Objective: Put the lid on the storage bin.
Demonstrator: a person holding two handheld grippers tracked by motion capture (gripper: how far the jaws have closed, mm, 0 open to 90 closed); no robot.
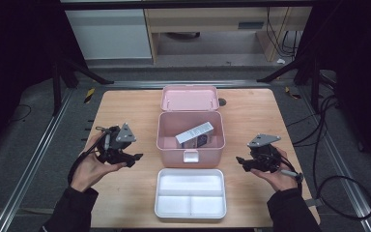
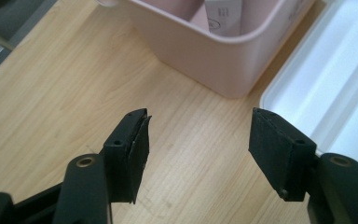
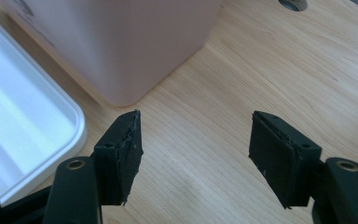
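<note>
A pink storage box [image 1: 191, 145] stands open at the table's middle, its lid [image 1: 189, 98] tipped back behind it. Inside lies a small white carton [image 1: 194, 134], leaning at an angle. A white divided tray [image 1: 191, 193] rests in front of the box. My left gripper [image 1: 137, 158] hovers left of the box, open and holding nothing; its view shows the box corner [image 2: 228, 70] and the tray edge [image 2: 317, 88] ahead. My right gripper [image 1: 240, 163] is held right of the box, open too, facing the box wall [image 3: 121, 46] and the tray [image 3: 23, 121].
The wooden table [image 1: 251, 116] has bare room on both sides of the box. A round hole [image 3: 292, 3] sits in the tabletop near the lid. Black stands and cables [image 1: 328, 145] lie on the floor around the table.
</note>
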